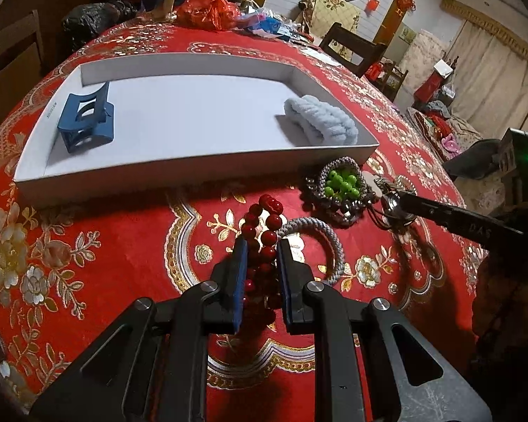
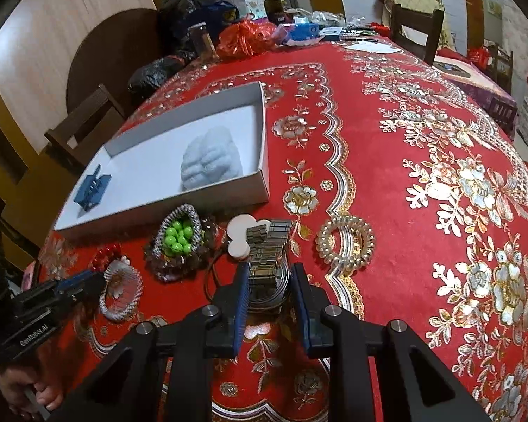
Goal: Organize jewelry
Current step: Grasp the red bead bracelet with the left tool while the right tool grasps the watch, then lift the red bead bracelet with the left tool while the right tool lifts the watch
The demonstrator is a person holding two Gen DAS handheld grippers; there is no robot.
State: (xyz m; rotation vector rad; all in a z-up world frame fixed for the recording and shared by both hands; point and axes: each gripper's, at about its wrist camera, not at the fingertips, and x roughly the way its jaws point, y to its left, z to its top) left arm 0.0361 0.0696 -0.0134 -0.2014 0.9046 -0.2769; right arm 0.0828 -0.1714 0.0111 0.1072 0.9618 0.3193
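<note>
Left gripper (image 1: 260, 246) clamped on red bead bracelet (image 1: 264, 227), right gripper (image 2: 268, 274) on metal-link watch (image 2: 264, 260); both headed for white tray (image 1: 193, 172).

Red plastic bag (image 1: 207, 10), dark bottle (image 2: 273, 1), wooden chair (image 2: 417, 30)

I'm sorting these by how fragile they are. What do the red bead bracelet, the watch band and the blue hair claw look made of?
Red bead bracelet: glossy round beads, likely glass, resin or polished stone; bright highlights show on each.
Watch band: metal, silvery with a dull sheen; it looks built of small rectangular links.
Blue hair claw: probably matte plastic; flat even colour, moulded cut-outs, no shine.
</note>
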